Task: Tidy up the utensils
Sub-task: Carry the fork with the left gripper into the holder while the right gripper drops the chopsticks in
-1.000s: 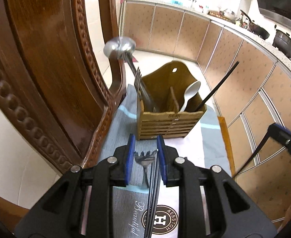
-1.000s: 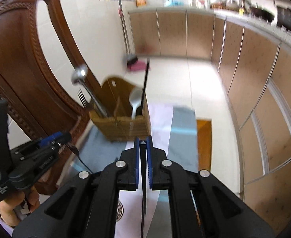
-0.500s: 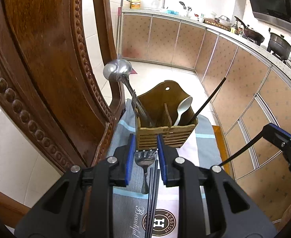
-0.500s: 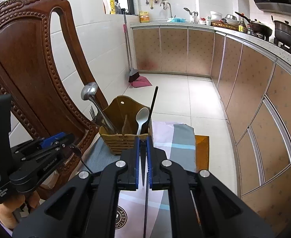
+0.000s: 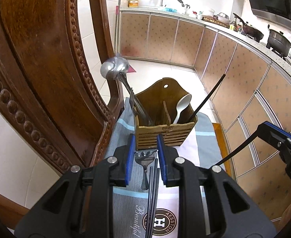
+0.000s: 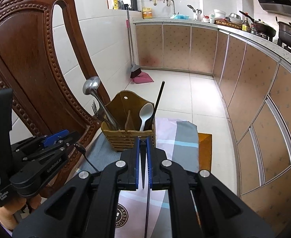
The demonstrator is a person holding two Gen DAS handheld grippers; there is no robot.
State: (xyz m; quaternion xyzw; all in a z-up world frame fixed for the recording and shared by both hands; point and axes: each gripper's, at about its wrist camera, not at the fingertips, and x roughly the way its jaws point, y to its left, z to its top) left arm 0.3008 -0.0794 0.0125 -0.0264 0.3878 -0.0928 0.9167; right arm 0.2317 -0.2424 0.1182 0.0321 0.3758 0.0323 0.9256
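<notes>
My right gripper (image 6: 143, 145) pinched tight on black chopstick (image 6: 147, 202), thin end pointing at holder (image 6: 128, 138), frame centre. Holder's right slot already has white spoon (image 6: 145, 112) and one chopstick (image 6: 158, 101); left slot, ladle (image 6: 91, 87) and fork (image 6: 95, 107).

My left gripper (image 5: 144, 145) half open, gripping nothing; fork (image 5: 144, 158) and two chopsticks (image 5: 152, 194) on cloth (image 5: 203, 138) between its fingers.

Judgement: lift stick, tip near vertical, lower into right slot beside its mate, clear of spoon. Release only once tip is inside.
</notes>
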